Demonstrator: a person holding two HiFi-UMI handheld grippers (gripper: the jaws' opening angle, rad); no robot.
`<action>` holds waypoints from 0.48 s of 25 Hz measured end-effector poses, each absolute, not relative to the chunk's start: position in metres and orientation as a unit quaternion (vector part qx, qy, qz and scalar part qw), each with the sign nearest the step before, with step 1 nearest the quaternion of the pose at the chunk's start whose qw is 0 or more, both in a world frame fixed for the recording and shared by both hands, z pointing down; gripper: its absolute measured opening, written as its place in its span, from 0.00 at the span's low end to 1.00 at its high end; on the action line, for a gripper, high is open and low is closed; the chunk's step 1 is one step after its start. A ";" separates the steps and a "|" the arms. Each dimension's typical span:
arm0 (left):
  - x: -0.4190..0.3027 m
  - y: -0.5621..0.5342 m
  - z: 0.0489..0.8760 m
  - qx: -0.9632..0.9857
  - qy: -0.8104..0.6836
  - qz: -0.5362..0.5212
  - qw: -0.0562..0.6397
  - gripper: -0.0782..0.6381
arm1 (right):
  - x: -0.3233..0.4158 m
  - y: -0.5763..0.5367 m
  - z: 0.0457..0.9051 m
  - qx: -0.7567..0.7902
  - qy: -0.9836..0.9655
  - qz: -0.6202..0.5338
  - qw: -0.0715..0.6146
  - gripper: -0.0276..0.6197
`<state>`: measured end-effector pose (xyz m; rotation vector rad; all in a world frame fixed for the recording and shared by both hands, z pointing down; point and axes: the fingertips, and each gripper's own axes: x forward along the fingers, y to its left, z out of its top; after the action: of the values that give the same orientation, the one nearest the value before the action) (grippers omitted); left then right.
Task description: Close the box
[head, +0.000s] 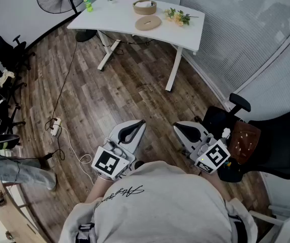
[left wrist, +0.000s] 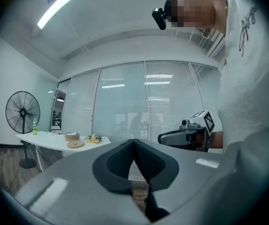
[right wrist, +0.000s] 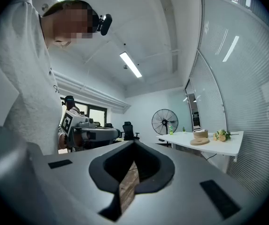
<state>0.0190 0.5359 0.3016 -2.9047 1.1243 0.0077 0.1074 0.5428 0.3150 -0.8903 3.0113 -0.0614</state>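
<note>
Left gripper: jaws together at the tips, nothing between them. Right gripper: held level off to the right, marker cube at its rear, beside the person's white shirt. White table: far left, carrying a round box, its lid lying flat just in front, flowers to the right and a green bottle at the left end. Pedestal fan: behind the table. Glass wall with blinds: across the back.

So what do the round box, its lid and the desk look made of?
Box: light wood or bamboo by its matte tan colour; grain too far to see. Lid: same tan, likely the same. Desk: smooth white top, probably laminate.
</note>
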 end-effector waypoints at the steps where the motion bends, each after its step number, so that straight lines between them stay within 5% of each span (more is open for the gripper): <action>1: 0.018 0.535 0.302 -0.932 0.362 0.000 0.015 0.11 | 0.106 0.543 0.315 -0.283 0.959 -0.018 -0.001 0.05; 12: 0.011 0.534 0.306 -0.930 0.368 -0.002 0.011 0.11 | 0.101 0.540 0.326 -0.299 0.953 -0.004 -0.037 0.05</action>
<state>0.0111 0.5335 0.3065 -2.9000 1.1491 -0.0057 0.1005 0.5399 0.3257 -0.9627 3.0671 -0.0118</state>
